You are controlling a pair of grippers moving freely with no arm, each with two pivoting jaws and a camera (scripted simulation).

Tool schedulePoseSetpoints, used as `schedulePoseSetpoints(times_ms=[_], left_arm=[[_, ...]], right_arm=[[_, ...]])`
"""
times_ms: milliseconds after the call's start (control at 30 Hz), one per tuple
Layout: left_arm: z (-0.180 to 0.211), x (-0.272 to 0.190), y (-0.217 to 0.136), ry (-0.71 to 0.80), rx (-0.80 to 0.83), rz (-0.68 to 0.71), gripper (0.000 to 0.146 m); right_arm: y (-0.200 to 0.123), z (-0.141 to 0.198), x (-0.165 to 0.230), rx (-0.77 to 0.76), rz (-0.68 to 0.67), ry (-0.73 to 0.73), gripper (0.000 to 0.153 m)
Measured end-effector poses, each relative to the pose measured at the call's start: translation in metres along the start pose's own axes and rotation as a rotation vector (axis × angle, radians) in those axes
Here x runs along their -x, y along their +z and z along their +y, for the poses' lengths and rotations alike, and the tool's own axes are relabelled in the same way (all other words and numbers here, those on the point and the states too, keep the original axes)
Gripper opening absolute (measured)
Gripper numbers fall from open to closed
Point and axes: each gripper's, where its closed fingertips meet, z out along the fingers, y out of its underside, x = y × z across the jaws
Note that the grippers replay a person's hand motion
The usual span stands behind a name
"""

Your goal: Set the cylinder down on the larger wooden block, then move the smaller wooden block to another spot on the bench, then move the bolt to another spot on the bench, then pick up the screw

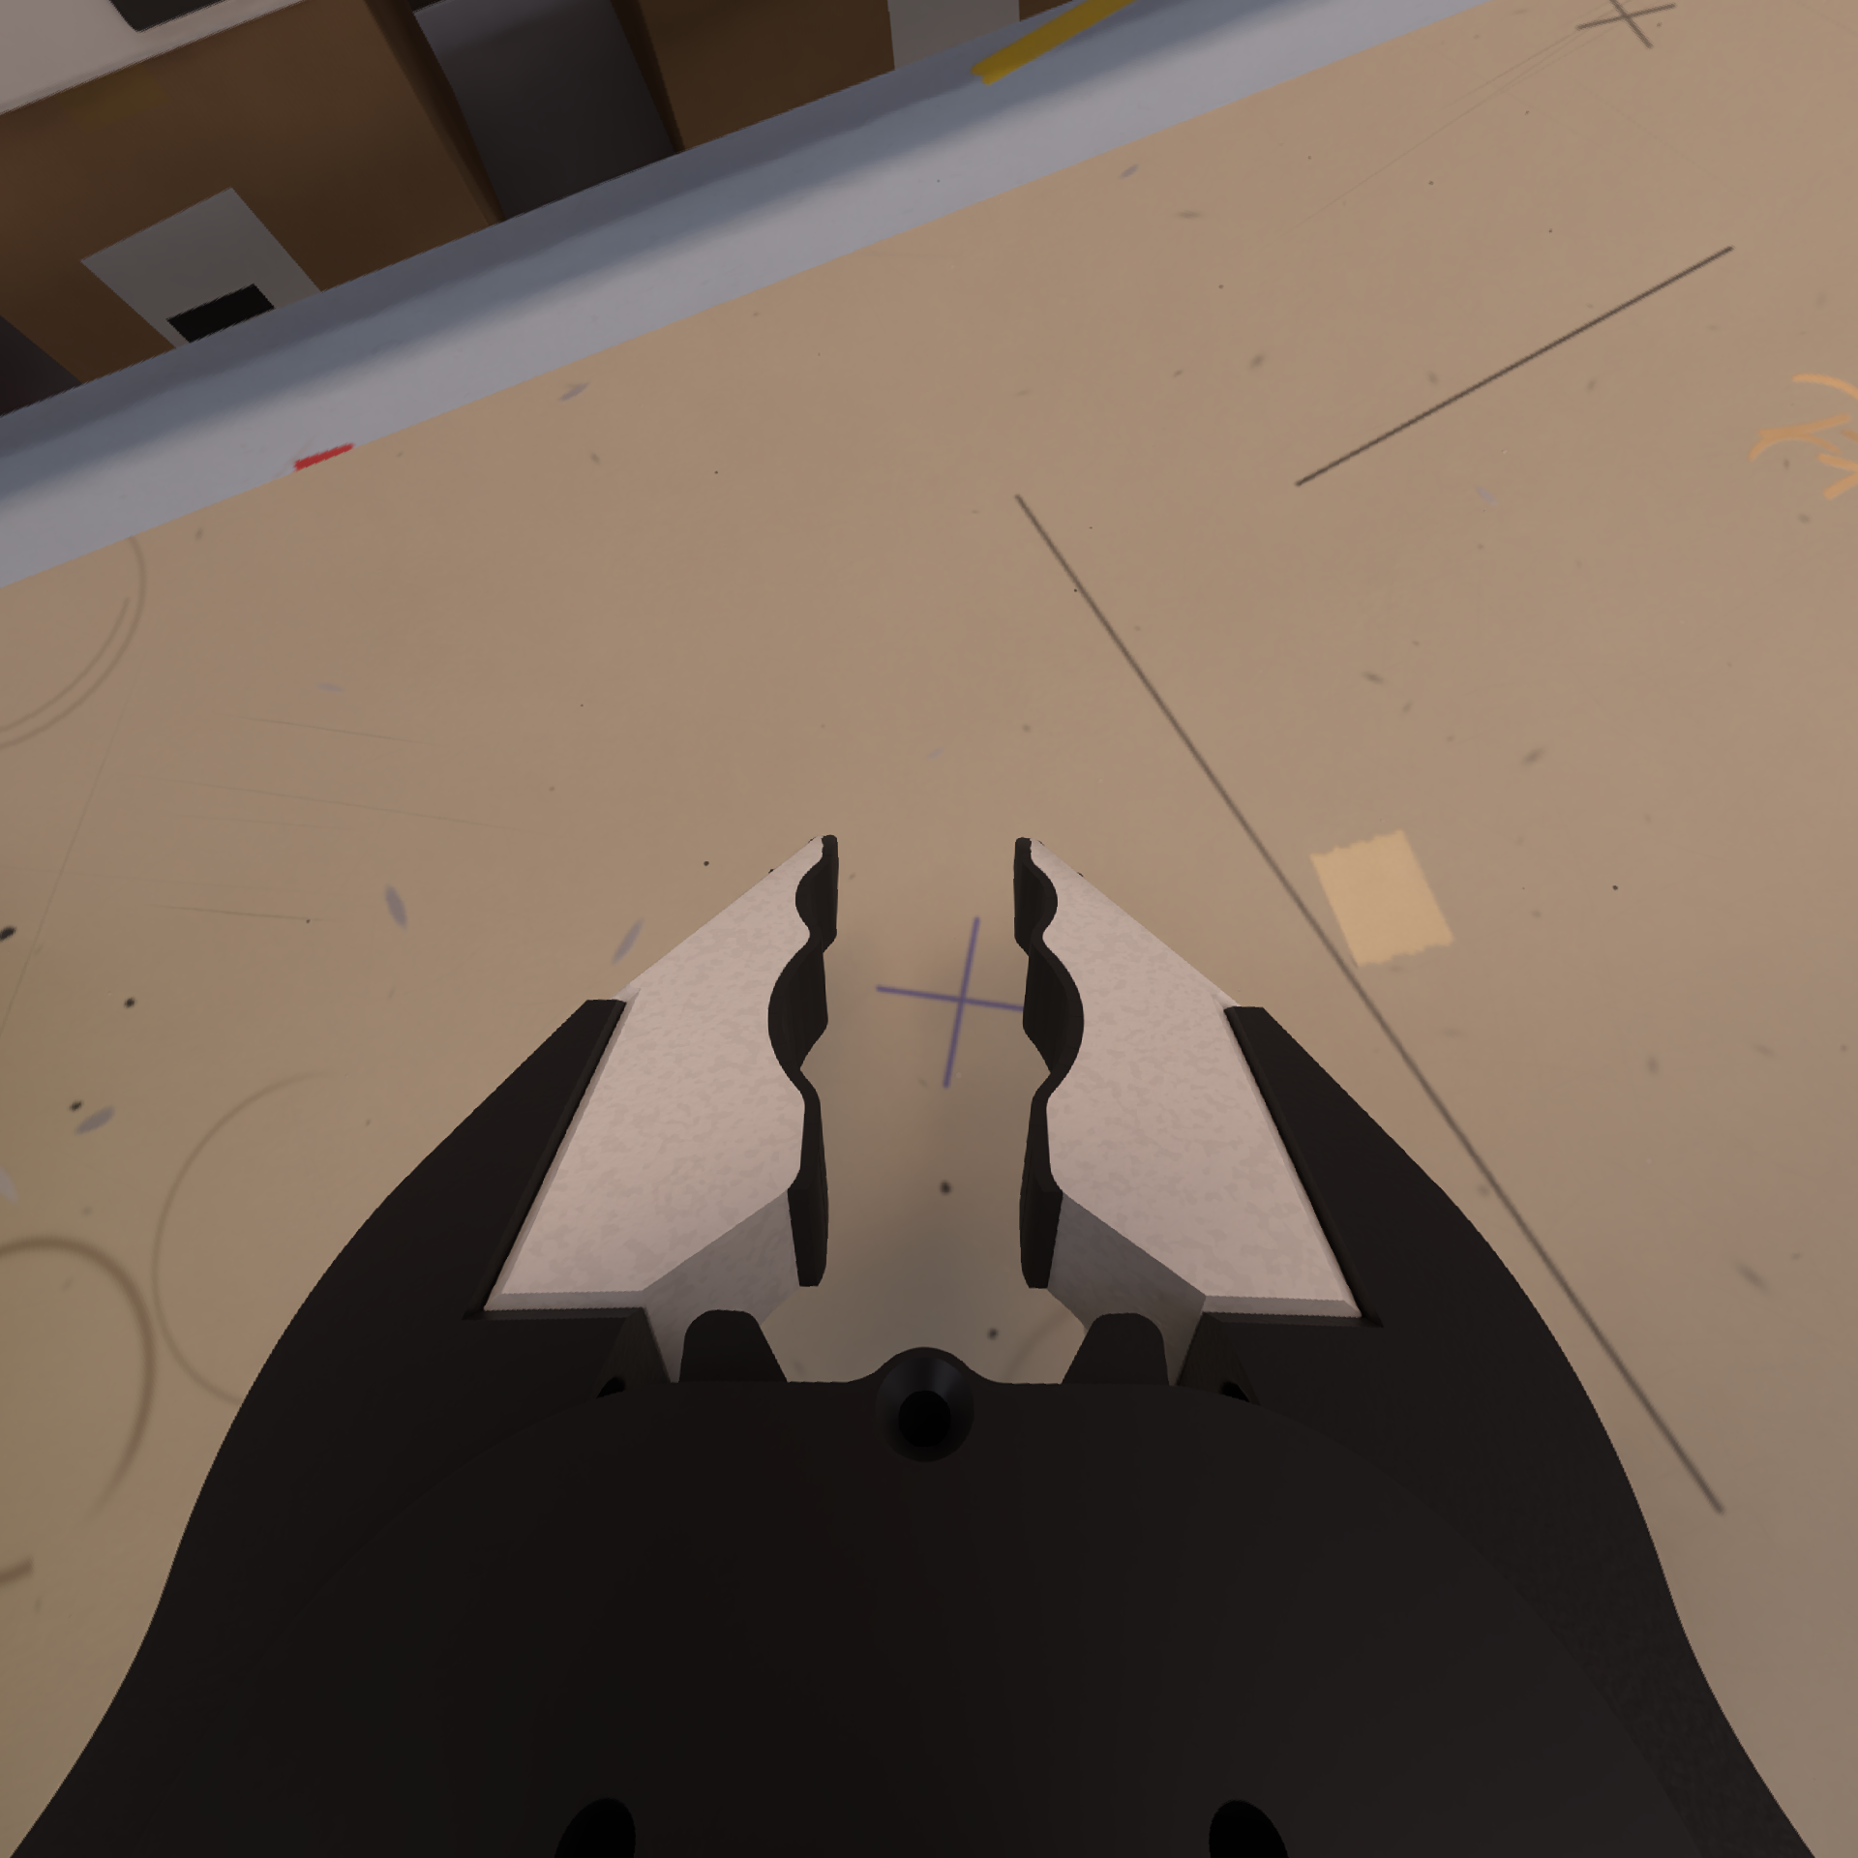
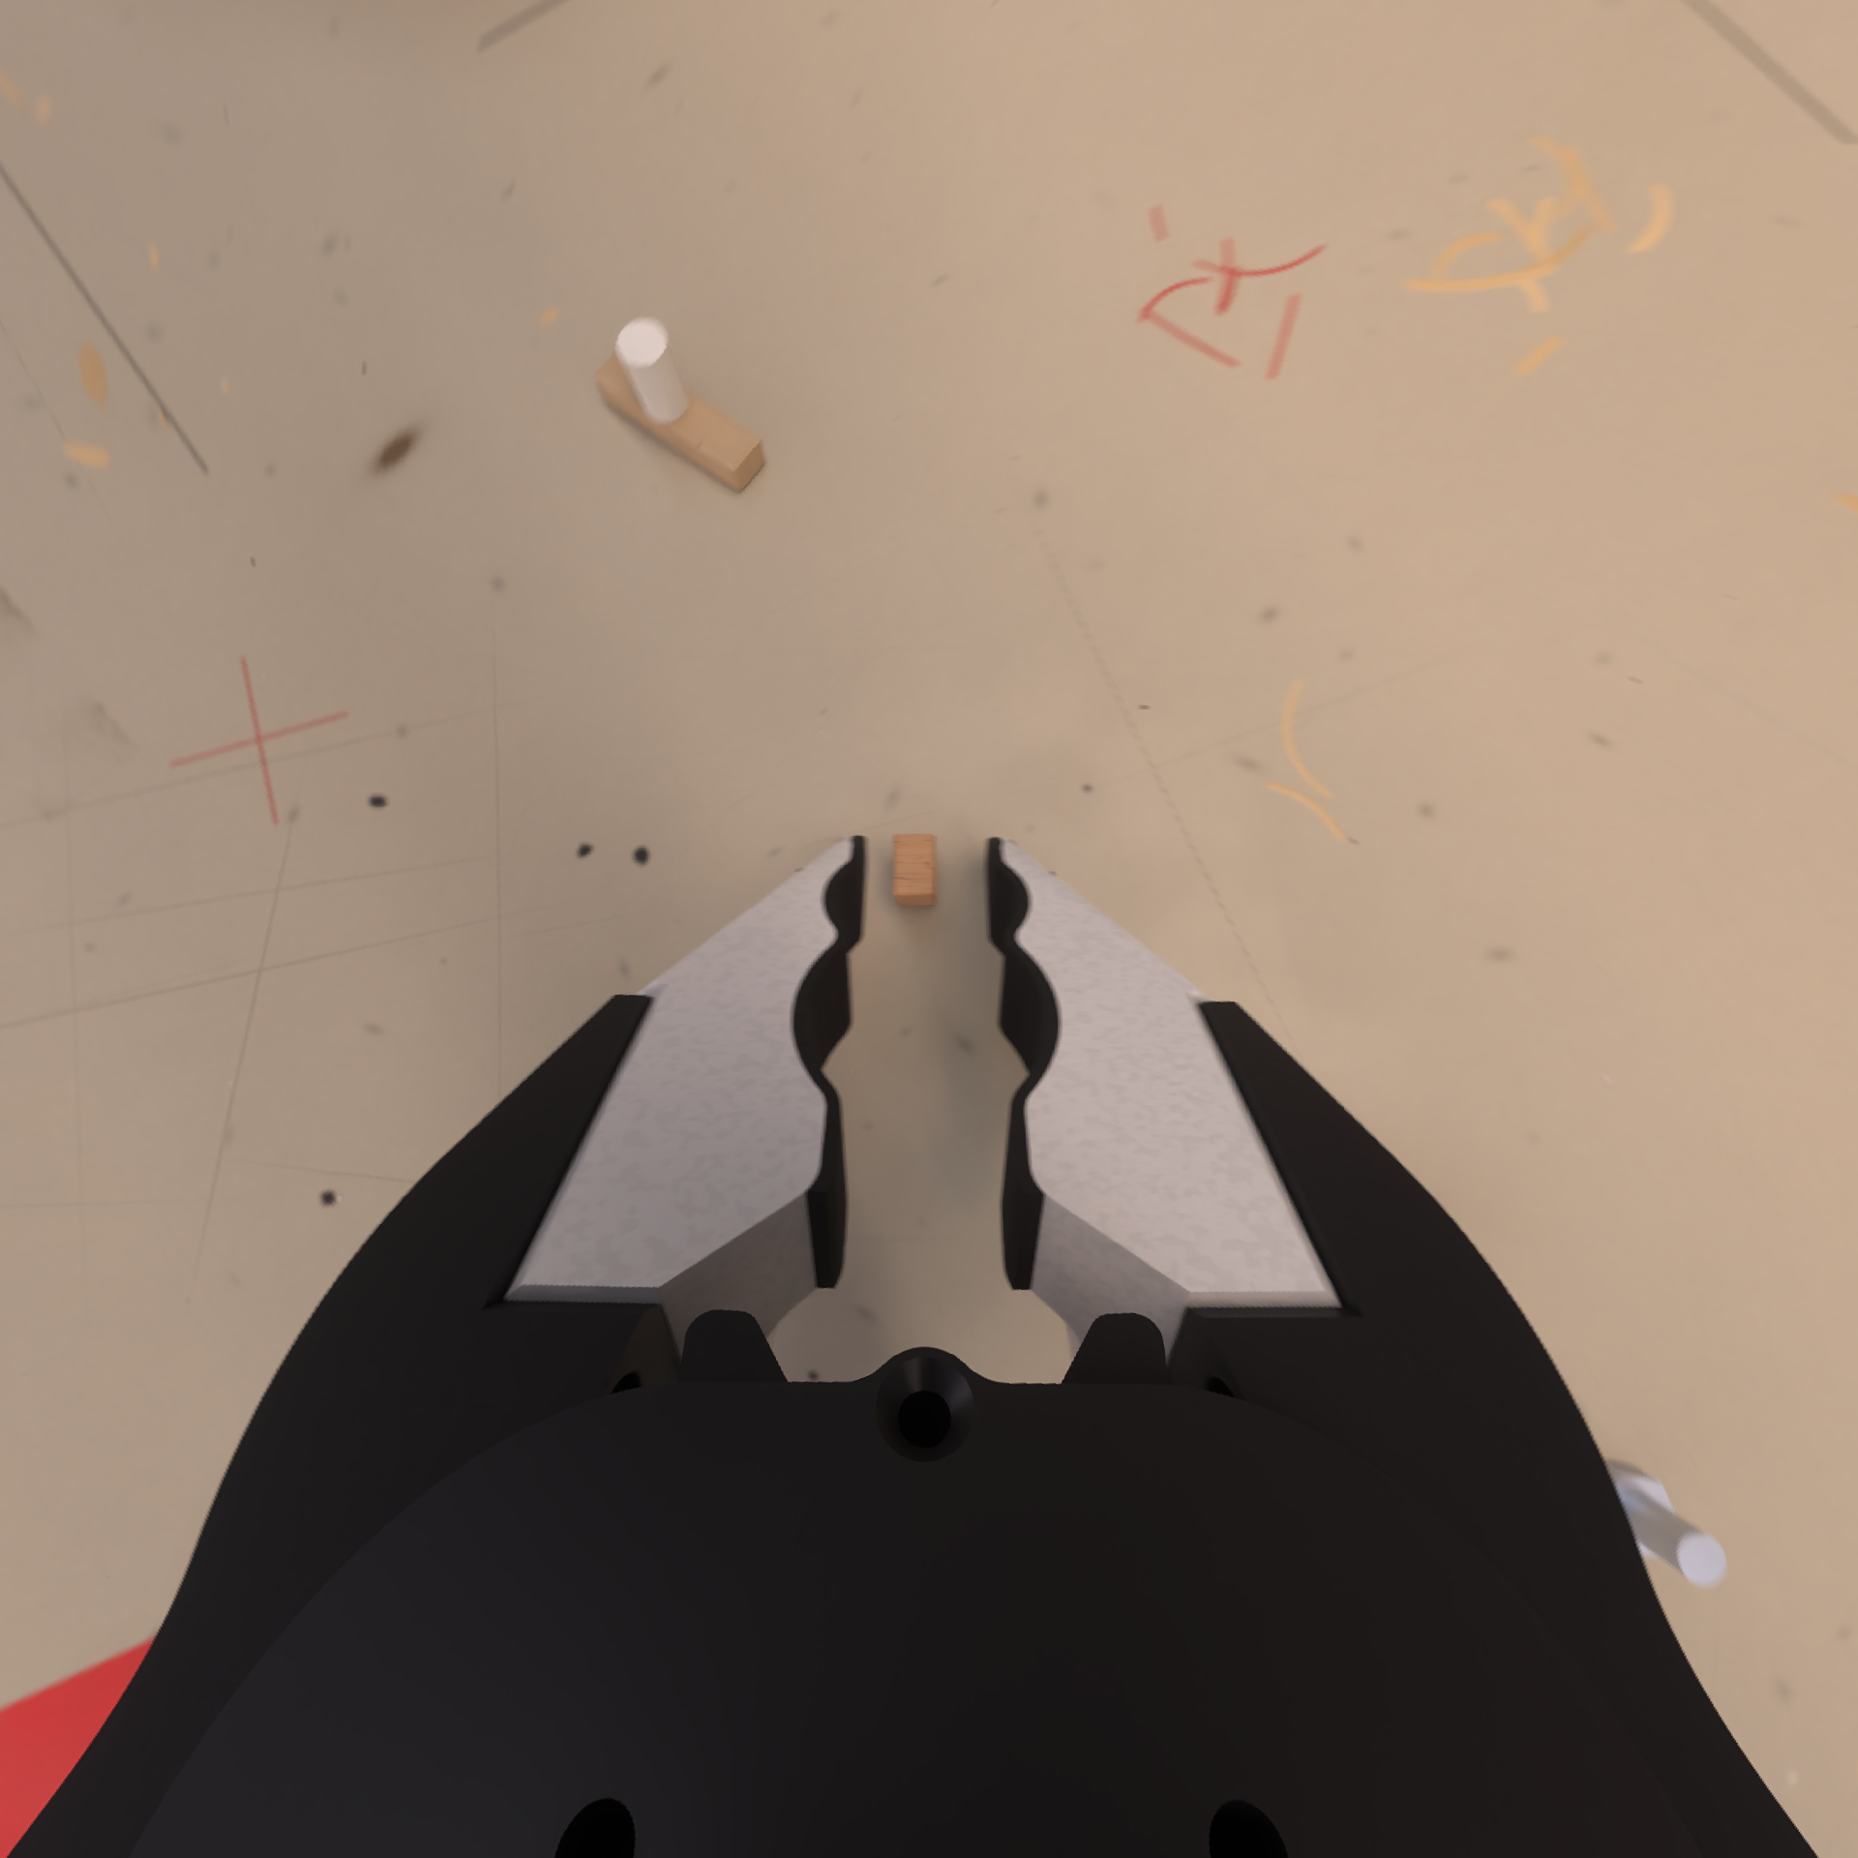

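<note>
right gripper point(image 2: 925, 855) body, half-hiding bolt point(image 2: 1669, 1538)

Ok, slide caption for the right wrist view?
Open right gripper lined up on smaller wooden block; cylinder stands on larger block.

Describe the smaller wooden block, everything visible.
The smaller wooden block is a tiny, light orange-tan piece with faint grain lines on its top face. It lies flat on the bench, seen in the gap between the open right gripper's fingertips, with space on both sides. Nothing visibly touches it except the bench.
</note>
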Motion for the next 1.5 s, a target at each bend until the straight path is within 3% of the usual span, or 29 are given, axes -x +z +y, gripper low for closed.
schedulePoseSetpoints(times_ms=[100, 333, 600, 867, 1100, 1500], left_arm=[[0.0, 0.001, 0.0, -0.004, -0.001, -0.001, 0.035], [0.001, 0.001, 0.001, 0.008, 0.006, -0.008, 0.035], [0.003, 0.003, 0.002, 0.02, 0.014, -0.021, 0.035], [0.003, 0.002, 0.003, 0.035, 0.016, -0.027, 0.035], [0.002, -0.001, 0.003, 0.038, 0.016, -0.019, 0.035], [0.002, -0.001, 0.002, 0.046, 0.013, -0.022, 0.035]], right_arm=[[-0.019, -0.003, -0.019, -0.068, 0.033, 0.085, 0.043], [-0.058, 0.035, -0.112, -0.046, 0.344, 0.314, 0.043], [-0.081, 0.076, -0.163, -0.041, 0.516, 0.5, 0.042], [-0.101, 0.105, -0.148, -0.024, 0.497, 0.552, 0.042], [-0.088, 0.102, -0.11, 0.02, 0.442, 0.49, 0.039], [-0.079, 0.105, -0.109, 0.051, 0.452, 0.523, 0.027]])
